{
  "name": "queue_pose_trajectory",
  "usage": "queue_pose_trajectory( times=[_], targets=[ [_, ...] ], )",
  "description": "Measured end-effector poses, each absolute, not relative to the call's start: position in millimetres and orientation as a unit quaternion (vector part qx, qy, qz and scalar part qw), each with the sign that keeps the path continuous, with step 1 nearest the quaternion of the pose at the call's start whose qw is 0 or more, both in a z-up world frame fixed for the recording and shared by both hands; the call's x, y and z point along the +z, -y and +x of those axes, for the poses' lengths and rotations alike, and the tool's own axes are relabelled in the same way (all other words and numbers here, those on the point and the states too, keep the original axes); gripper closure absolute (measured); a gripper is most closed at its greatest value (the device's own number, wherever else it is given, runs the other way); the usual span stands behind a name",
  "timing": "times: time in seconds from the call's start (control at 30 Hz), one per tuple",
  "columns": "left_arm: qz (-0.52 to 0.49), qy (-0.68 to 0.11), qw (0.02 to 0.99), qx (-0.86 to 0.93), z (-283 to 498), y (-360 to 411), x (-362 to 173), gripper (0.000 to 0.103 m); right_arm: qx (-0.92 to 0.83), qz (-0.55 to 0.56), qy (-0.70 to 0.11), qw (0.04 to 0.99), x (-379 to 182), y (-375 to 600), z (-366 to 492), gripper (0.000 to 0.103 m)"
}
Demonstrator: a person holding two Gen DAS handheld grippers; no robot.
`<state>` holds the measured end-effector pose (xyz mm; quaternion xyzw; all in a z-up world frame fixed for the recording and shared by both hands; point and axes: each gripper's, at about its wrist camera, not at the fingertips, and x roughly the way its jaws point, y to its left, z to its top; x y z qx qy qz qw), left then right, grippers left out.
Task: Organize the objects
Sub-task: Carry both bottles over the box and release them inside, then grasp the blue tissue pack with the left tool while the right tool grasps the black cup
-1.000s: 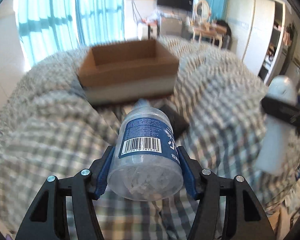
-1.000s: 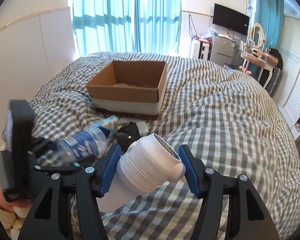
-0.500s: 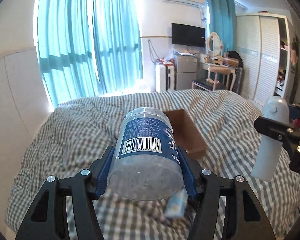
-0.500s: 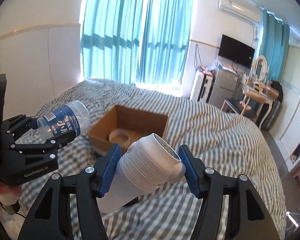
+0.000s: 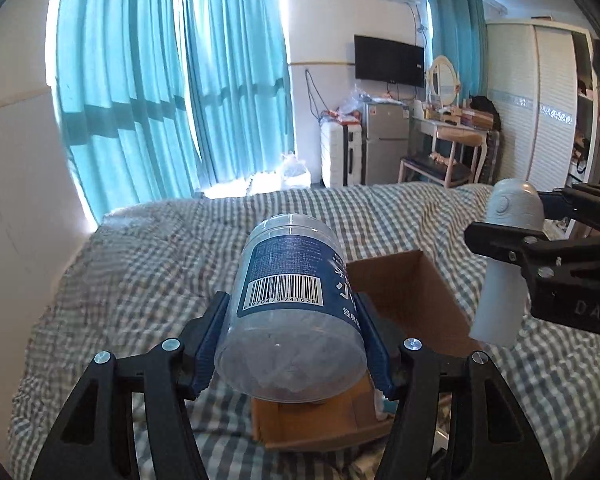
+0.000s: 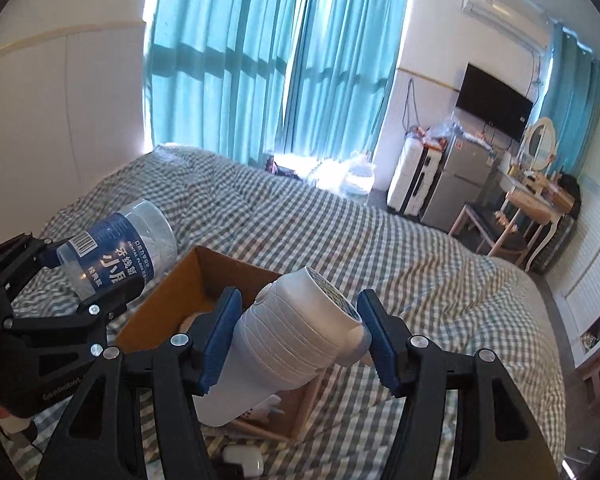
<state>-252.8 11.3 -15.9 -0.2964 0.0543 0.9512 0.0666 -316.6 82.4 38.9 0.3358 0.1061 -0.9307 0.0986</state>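
left tongs (image 5: pixel 294 344) grip clear jar (image 5: pixel 290 316); right tongs (image 6: pixel 300 336) grip white bottle (image 6: pixel 288 348); cardboard box (image 6: pixel 188 296) below both.

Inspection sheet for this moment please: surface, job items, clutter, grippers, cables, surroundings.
Surface: bed with checked duvet, rumpled.
Job's things: open cardboard box on the duvet; clear jar with blue label; white bottle; both held above the box.
Clutter: small white case on the duvet beside the box; pale items inside the box, unclear.
Grippers: left hand-held gripper shut on the jar; right hand-held gripper shut on the bottle.
Cables: wire on the wall beside the TV.
Surroundings: teal curtains, TV, fridge, dressing table.
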Motion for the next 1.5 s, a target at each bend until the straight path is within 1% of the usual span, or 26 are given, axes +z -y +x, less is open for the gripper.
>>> queue_pose_trajectory(
  times=[0.13, 0.33, 0.43, 0.63, 0.7, 0.73, 0.77, 0.8, 0.83, 0.87, 0.97, 1.03, 1.1, 1.27, 1.5],
  targets=[
    [-0.331, -0.043, 0.082, 0.939, -285, -18, -56, 0.040, -0.920, 0.367, -0.085, 0.107, 3, -86, -360, 0.043],
    [-0.360, -0.052, 0.107, 0.925, -309, -26, -93, 0.040, -0.912, 0.384, -0.076, 0.123, -40, -93, -384, 0.043],
    [-0.362, -0.058, 0.103, 0.925, -312, -27, -102, 0.040, -0.913, 0.378, -0.089, 0.125, -48, -91, -386, 0.043],
    [-0.363, -0.056, 0.113, 0.923, -309, -30, -104, 0.040, -0.905, 0.390, -0.082, 0.147, -61, -84, -390, 0.042],
    [-0.367, -0.061, 0.114, 0.921, -309, -30, -104, 0.038, -0.907, 0.388, -0.073, 0.148, -61, -85, -385, 0.043],
    [-0.368, -0.063, 0.113, 0.921, -309, -30, -103, 0.038, -0.909, 0.384, -0.063, 0.147, -57, -88, -381, 0.041],
    [-0.367, -0.066, 0.112, 0.921, -306, -30, -103, 0.033, -0.912, 0.379, -0.053, 0.147, -51, -89, -378, 0.038],
    [-0.365, -0.067, 0.114, 0.922, -304, -31, -101, 0.023, -0.915, 0.373, -0.042, 0.146, -45, -93, -373, 0.028],
    [-0.361, -0.069, 0.116, 0.923, -299, -32, -98, 0.020, -0.919, 0.366, -0.033, 0.144, -38, -97, -368, 0.025],
    [-0.356, -0.067, 0.115, 0.925, -294, -32, -94, 0.015, -0.922, 0.360, -0.028, 0.142, -31, -100, -361, 0.025],
    [-0.348, -0.067, 0.111, 0.929, -279, -33, -75, 0.014, -0.929, 0.343, -0.022, 0.134, -7, -107, -341, 0.025],
    [-0.340, -0.065, 0.108, 0.932, -268, -32, -59, 0.011, -0.934, 0.332, -0.021, 0.132, 13, -110, -324, 0.025],
    [-0.327, -0.059, 0.103, 0.938, -253, -29, -39, 0.008, -0.939, 0.318, -0.028, 0.127, 34, -113, -304, 0.025],
    [-0.303, -0.056, 0.079, 0.948, -221, -24, 4, 0.005, -0.951, 0.282, -0.040, 0.122, 80, -120, -254, 0.025],
    [-0.291, -0.042, 0.052, 0.954, -178, -12, 33, 0.003, -0.960, 0.245, -0.058, 0.125, 119, -123, -187, 0.025]
  ],
)
